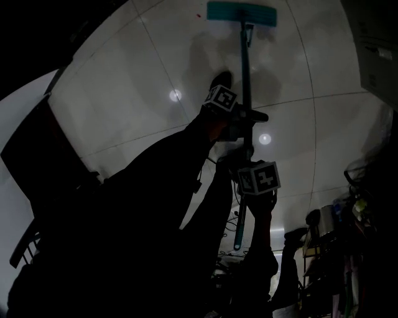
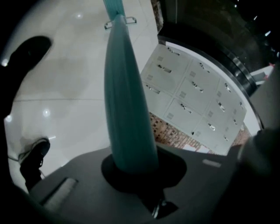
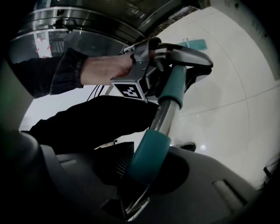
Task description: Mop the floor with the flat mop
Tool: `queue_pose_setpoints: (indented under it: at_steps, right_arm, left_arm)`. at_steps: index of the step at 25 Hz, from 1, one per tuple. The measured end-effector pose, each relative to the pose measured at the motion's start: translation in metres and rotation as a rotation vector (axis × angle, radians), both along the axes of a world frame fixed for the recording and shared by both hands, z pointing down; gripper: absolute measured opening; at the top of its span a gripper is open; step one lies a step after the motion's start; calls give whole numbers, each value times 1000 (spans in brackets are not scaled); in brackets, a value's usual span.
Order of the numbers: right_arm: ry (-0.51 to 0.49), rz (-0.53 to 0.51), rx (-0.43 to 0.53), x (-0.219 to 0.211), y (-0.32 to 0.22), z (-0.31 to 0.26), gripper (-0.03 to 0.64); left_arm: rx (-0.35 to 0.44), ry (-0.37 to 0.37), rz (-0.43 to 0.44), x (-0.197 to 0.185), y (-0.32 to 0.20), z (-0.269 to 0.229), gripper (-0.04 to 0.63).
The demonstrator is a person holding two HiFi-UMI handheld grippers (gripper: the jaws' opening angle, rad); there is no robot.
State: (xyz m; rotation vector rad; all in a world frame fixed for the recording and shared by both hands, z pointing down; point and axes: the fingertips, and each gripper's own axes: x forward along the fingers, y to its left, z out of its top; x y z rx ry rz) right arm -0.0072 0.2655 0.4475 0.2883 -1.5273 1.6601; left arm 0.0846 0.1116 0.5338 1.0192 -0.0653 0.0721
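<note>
Floor (image 1: 124,81): pale glossy tiles that fill most of the head view. Lockers (image 2: 197,96): a pale bank standing beside the floor, in the left gripper view. Flat mop: its teal mop head (image 1: 241,13) lies flat on the tiles at the far end, and the pole (image 1: 245,68) runs back towards me. Left tongs (image 2: 131,168): I have them clamped round the teal part of the pole, the grip nearer the mop head. Right tongs (image 3: 146,173): I have them clamped on a teal sleeve of the pole, nearer me. Hand (image 3: 105,68): on the left tongs' handle. Shoe (image 1: 221,79): dark, on the tiles beside the pole.
</note>
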Motion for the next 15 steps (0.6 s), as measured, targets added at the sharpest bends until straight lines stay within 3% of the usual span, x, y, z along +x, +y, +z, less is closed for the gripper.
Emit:
queue_pose_setpoints:
  at_steps: [9,15]
  right_arm:
    - [8,5,98,-41,-192,42,118]
    - [15,0,124,-42,-234,50,117]
  left_arm:
    - [128,25,-63,-42,-204,19,51]
    - [197,24,-91,-45,-253,22,54]
